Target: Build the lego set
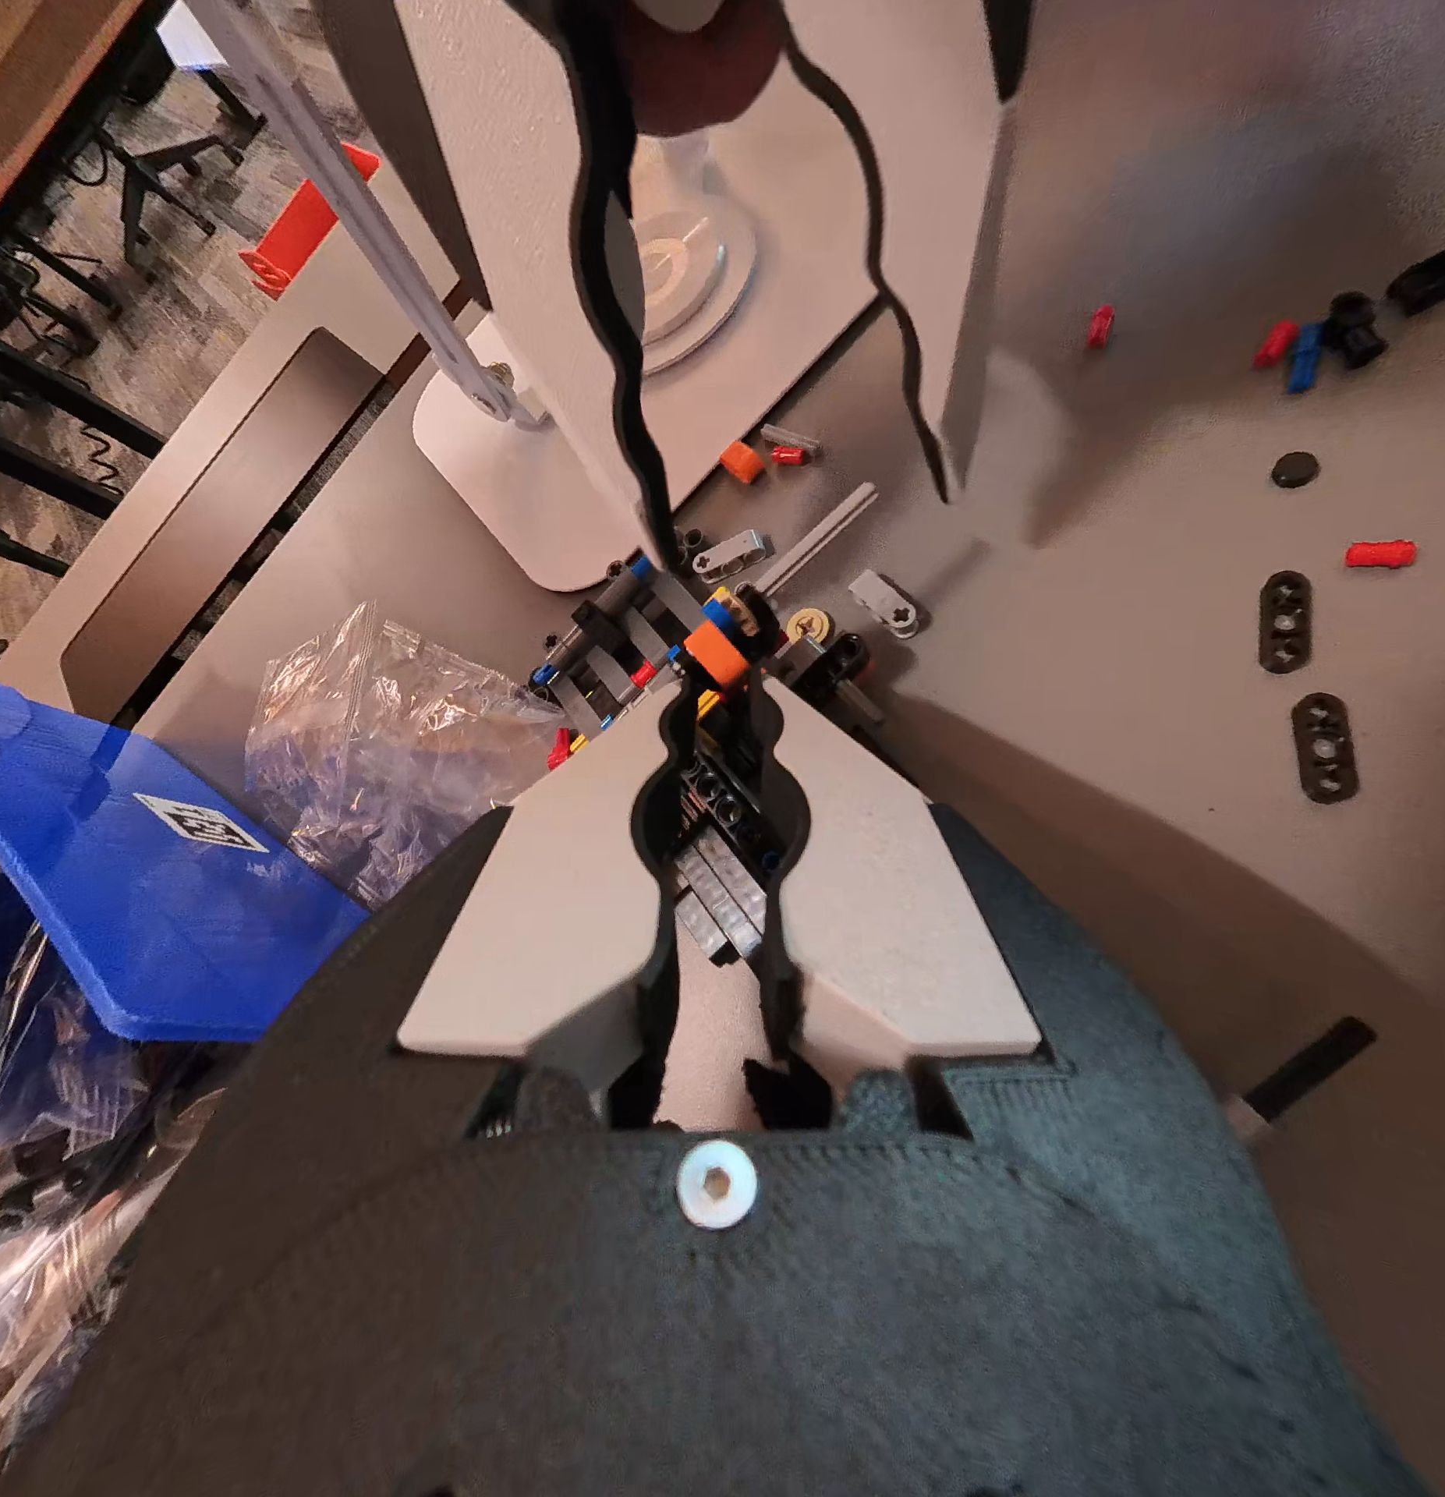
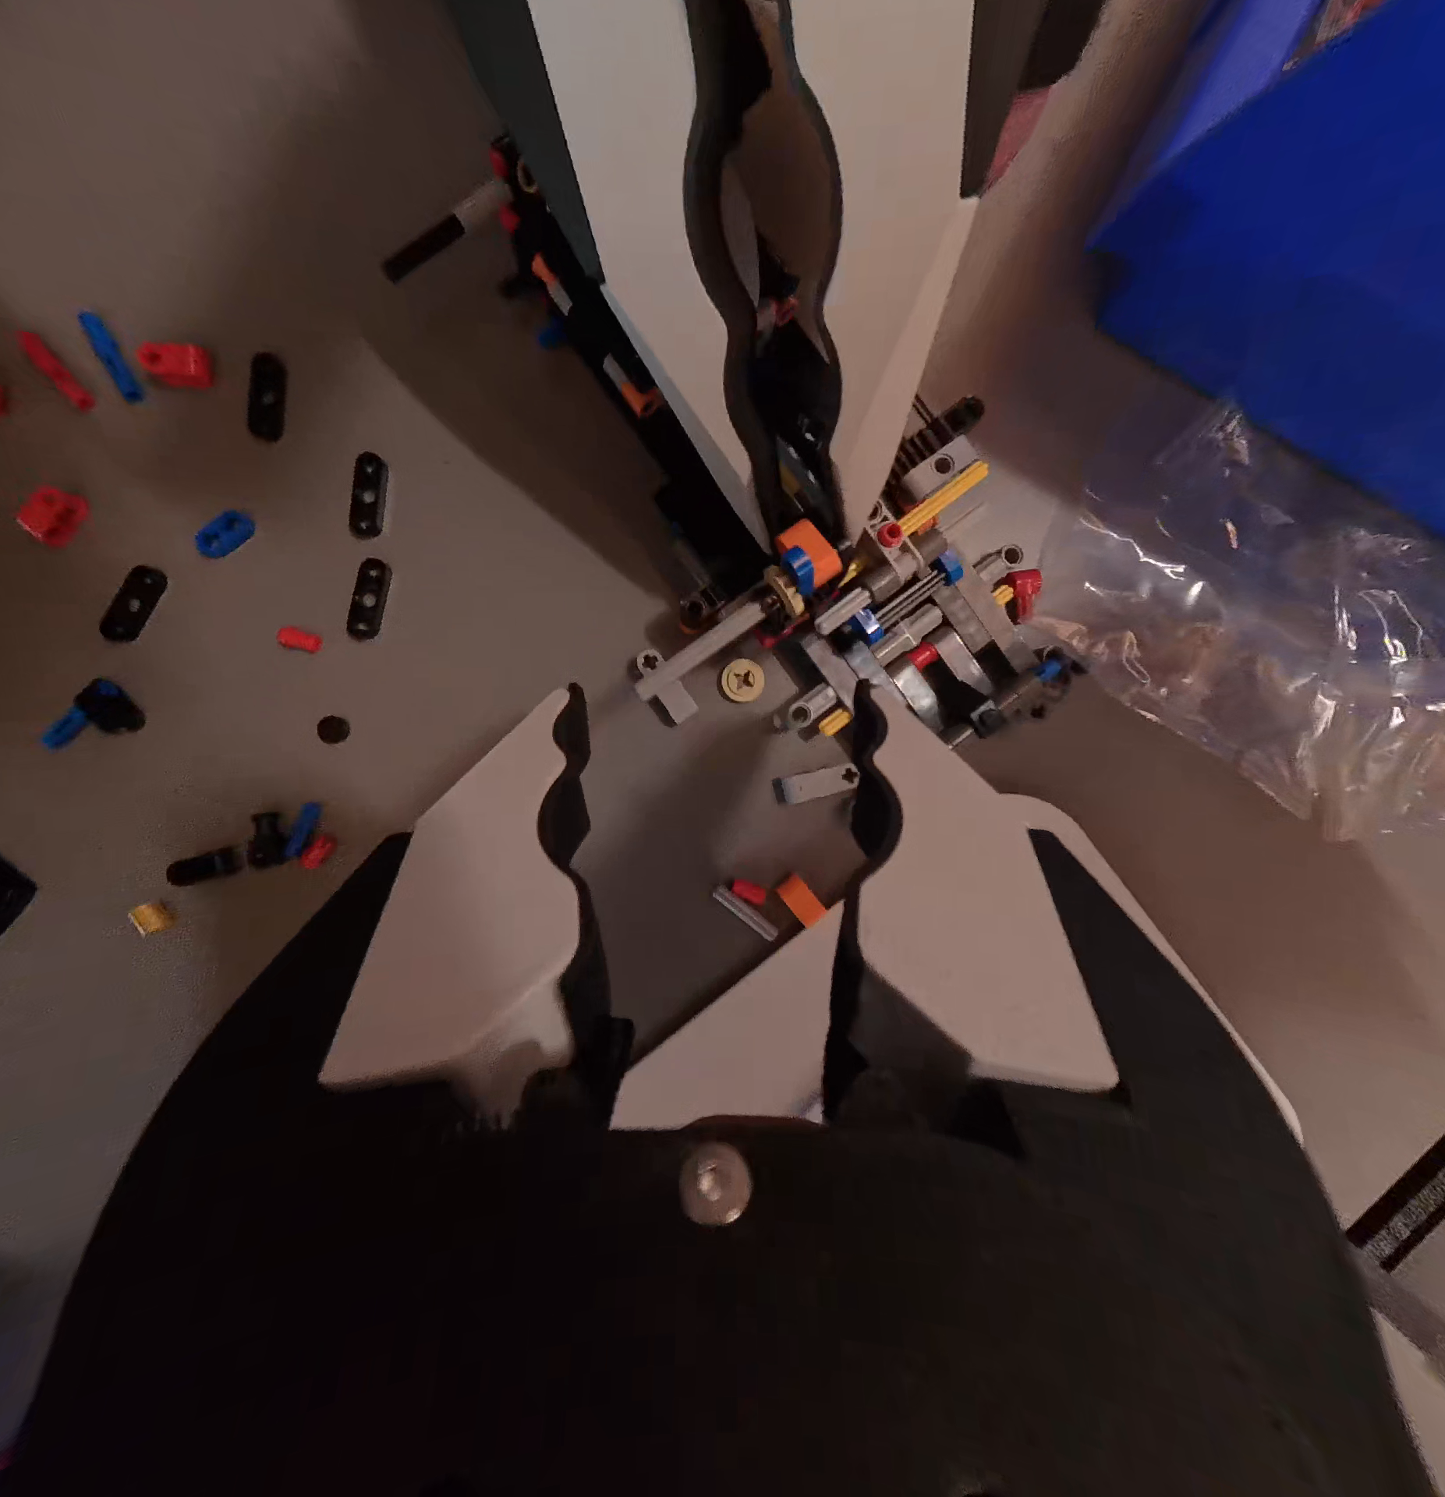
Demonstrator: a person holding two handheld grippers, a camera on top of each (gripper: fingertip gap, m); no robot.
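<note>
Left gripper (image 1: 715, 688) pinches the orange block (image 1: 712, 654) of the rigid, light Technic assembly (image 2: 889, 616); right gripper (image 2: 719, 713), spread, sits just short: grip beams, since pins likely detach.

Grey table (image 2: 492, 769) bears the lego assembly (image 2: 889, 616), scattered loose pieces (image 2: 368, 494), and plastic bag (image 2: 1270, 648).

Soft indoor light falls evenly; the right wrist view is dimmer and warmer. Wide-angle distortion bends the matte grey counter (image 1: 1108, 850) at the edges. The crinkled clear plastic bag (image 2: 1270, 648) catches glare. Near foregrounds blur.
</note>
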